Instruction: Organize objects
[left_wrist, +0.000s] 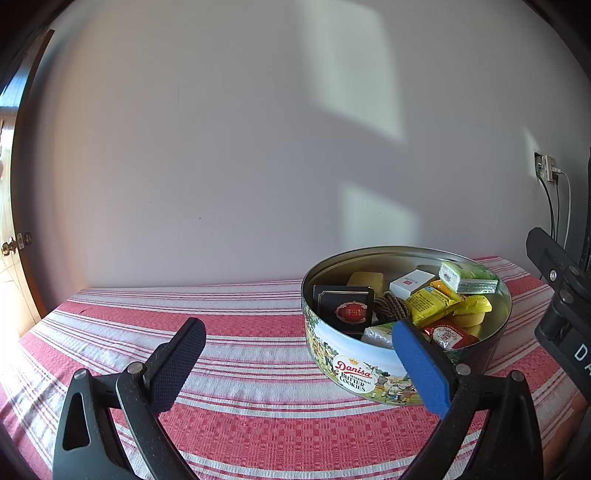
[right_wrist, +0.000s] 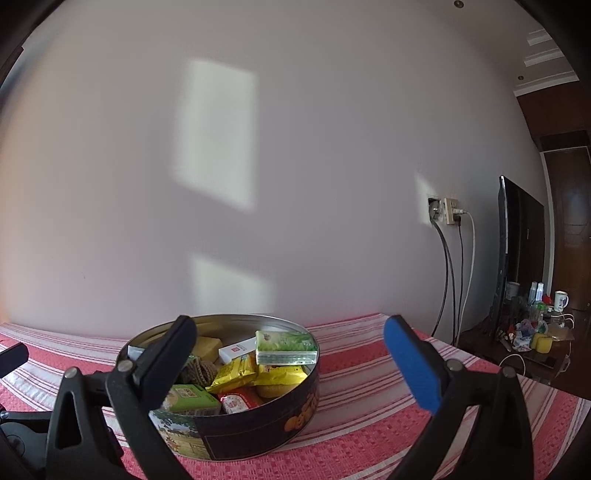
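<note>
Cookie tin on striped tablecloth, lidless, full of packets. Sits right-forward of left gripper, left-forward of right gripper. Both spread wide, empty. Green packet topmost, long axis crosswise; right gripper seems nearer.

Plain pale wall with sunlit window patches; wall socket with hanging cables; dark TV at right; table under red-striped cloth.
</note>
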